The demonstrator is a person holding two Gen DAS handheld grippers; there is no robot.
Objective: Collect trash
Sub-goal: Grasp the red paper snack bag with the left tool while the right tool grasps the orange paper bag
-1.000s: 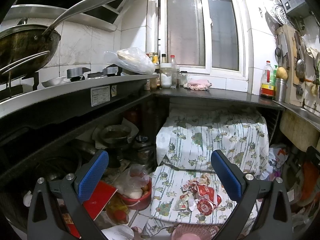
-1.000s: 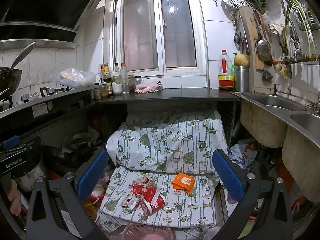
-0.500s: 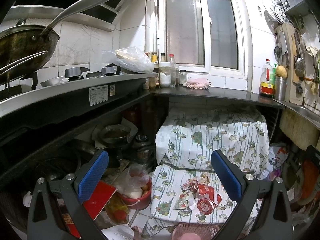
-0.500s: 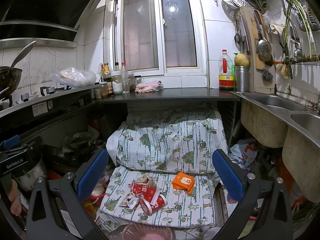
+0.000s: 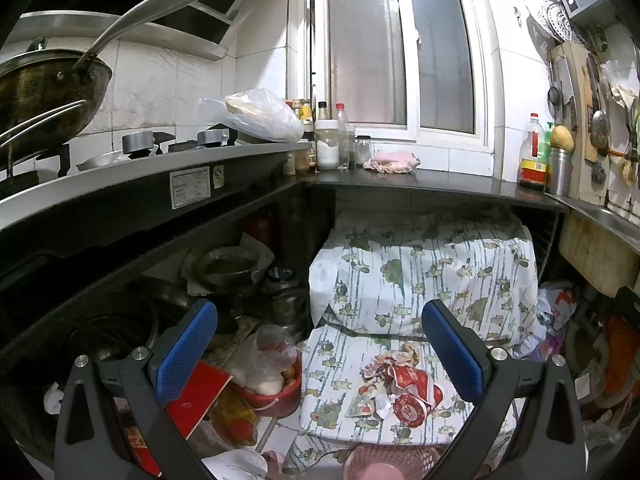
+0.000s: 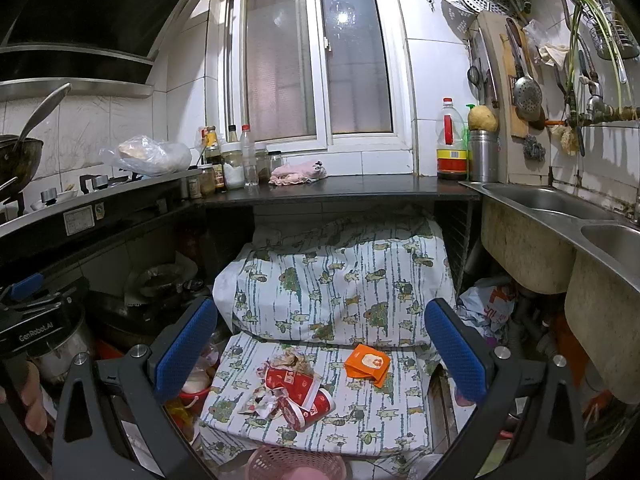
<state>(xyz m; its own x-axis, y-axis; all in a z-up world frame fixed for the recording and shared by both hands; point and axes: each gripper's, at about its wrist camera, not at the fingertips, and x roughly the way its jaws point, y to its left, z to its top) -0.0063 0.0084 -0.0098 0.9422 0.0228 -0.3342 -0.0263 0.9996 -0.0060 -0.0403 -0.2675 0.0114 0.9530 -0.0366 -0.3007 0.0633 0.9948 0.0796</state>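
Note:
Crushed red paper cups and torn wrappers (image 6: 294,394) lie on a patterned cloth (image 6: 340,412) spread on the floor below the counter. An orange packet (image 6: 367,364) rests to their right. The same red cups (image 5: 404,392) show in the left wrist view. A pink mesh basket (image 6: 296,464) sits at the near edge, also at the bottom of the left view as the basket (image 5: 390,460). My left gripper (image 5: 320,352) and my right gripper (image 6: 322,350) are both open, empty, held above the trash.
A cloth-covered bulk (image 6: 340,280) fills the space under the black counter (image 6: 340,190). Stove and wok (image 5: 44,100) stand left, steel sinks (image 6: 560,208) right. A red bucket with bags (image 5: 276,384) and pots crowd the left floor. A hand (image 6: 32,400) holds the left gripper.
Both views have shifted only slightly; the left wrist view drifted a little. Both grippers stay open and the trash has not moved.

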